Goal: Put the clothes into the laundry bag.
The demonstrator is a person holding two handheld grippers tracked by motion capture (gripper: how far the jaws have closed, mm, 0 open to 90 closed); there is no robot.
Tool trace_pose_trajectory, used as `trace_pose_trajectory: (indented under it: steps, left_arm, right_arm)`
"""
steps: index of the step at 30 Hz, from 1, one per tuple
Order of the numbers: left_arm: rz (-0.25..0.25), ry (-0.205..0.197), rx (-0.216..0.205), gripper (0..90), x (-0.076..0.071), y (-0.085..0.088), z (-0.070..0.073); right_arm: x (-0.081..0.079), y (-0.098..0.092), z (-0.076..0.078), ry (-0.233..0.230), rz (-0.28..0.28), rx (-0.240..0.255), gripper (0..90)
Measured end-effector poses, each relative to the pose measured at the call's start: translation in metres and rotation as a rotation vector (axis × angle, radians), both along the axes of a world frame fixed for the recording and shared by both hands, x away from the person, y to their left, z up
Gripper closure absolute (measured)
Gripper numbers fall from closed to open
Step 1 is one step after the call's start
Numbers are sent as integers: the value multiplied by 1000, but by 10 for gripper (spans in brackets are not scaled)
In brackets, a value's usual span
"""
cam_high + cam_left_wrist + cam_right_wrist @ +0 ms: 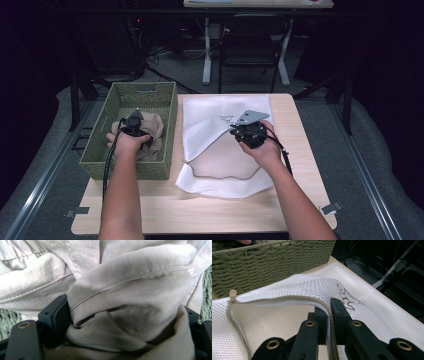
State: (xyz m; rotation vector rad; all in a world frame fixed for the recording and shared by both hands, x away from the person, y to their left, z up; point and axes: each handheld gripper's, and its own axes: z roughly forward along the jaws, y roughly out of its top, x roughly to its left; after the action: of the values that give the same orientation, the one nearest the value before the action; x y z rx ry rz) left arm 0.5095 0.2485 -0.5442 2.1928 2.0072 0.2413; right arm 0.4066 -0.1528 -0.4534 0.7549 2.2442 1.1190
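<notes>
Closest to the camera in the left gripper view, a bunched beige garment (130, 302) with pale stitched seams bulges between the two black jaws of the left tool (125, 320), which stand on either side of the fold; whether the pads already press on the cloth cannot be told. From the high view, this left tool (133, 125) reaches down into a green woven basket (97, 150) at the left of the light wooden table (200, 210), where the garment (152, 135) lies crumpled, most likely so it can be lifted out. To the right of the basket, touching it or just beside it, a white mesh laundry bag (210, 120) lies flat on the table. The right tool (248, 134) is clenched on the bag's upper layer at its zipper edge (287, 298), lifting that flap up and back, probably to keep the mouth open for the garment. The bag's long axis runs away from the person, from the near table edge toward the far one. Its open mouth curves across the near half and faces up and toward the basket, with the beige zipper pull (232, 293) at the end of the opening nearest the basket. Dark handwriting marks the raised flap beside the right tool's jaws.
</notes>
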Motion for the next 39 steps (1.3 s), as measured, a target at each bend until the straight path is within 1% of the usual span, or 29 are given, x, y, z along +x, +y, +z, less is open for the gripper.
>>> trace_pose_trajectory:
  steps: [3,5,6,8,12,13,15,20,26,30,32,33,37,39]
  left_arm:
    - [-5,-2,8,215,0,-1,1]
    - [-6,-3,6,241,0,1,2]
    - [7,-5,-3,258,-1,1,2]
    - [-5,-4,-1,290,-1,3,3]
    - [1,-6,-4,355,-1,4,4]
    - [9,-7,-7,370,-1,4,5]
    - [3,-10,-7,405,-1,5,5]
    - [5,-11,-12,482,-2,5,7]
    - [2,-14,-4,554,-2,5,8]
    - [-15,-15,-2,585,-2,5,10]
    - [-12,-23,-4,597,-3,4,11]
    - [-24,-23,0,601,-3,5,12]
    - [-38,-26,-6,609,-3,6,14]
    - [-35,-31,-11,611,-4,6,15]
  right_arm:
    - [0,0,0,1,6,6,859]
    - [0,1,0,-8,8,0,862]
    - [0,1,0,-13,11,-2,862]
    - [-1,2,0,-19,16,-6,862]
    - [0,2,0,-18,29,-3,862]
    - [0,2,0,-15,33,-3,862]
    - [0,2,0,-7,44,-6,862]
    - [0,1,0,-1,38,1,861]
    - [1,0,-1,8,33,12,862]
    - [1,0,-1,6,32,11,861]
    - [1,0,-1,6,31,13,860]
    - [1,0,-1,7,30,14,860]
    - [1,0,-1,1,26,9,858]
    - [1,0,-1,-1,28,7,858]
